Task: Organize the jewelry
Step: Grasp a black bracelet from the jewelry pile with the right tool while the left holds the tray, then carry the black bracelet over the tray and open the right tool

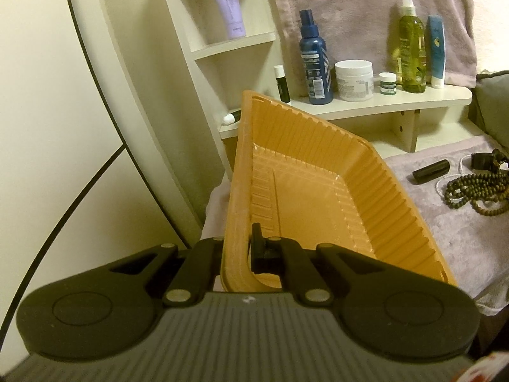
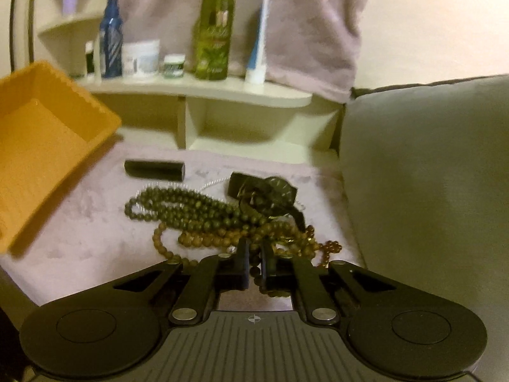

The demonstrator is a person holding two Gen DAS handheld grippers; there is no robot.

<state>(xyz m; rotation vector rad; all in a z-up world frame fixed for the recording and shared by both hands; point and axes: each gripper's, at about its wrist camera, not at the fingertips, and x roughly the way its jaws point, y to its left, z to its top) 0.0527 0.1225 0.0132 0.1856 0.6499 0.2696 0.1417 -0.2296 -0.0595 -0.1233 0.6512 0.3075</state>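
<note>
While the left tool [image 1: 237, 254] is clamped on the near-left rim of the orange tray [image 1: 318, 197], one finger outside the wall and one inside, the tray hangs tilted above the mauve blanket [image 1: 451, 232], its open face turned up and toward the camera. Its long axis runs away from the tool toward the cream shelf [image 1: 381, 103], with the far left corner reaching highest, just in front of the shelf's edge. To the right of the tray, apart from it, the jewelry lies on the blanket: a heap of green bead strands [image 2: 197, 210] tangled with brown bead strands [image 2: 222, 238], a dark wristwatch [image 2: 270, 191] on the heap's far side, and a black cylinder [image 2: 155, 169] lying crosswise between tray and watch. The right tool [image 2: 254, 264] sits at the heap's near edge, its fingers drawn nearly together with brown beads in the narrow gap; whether it truly grips them I cannot tell.
</note>
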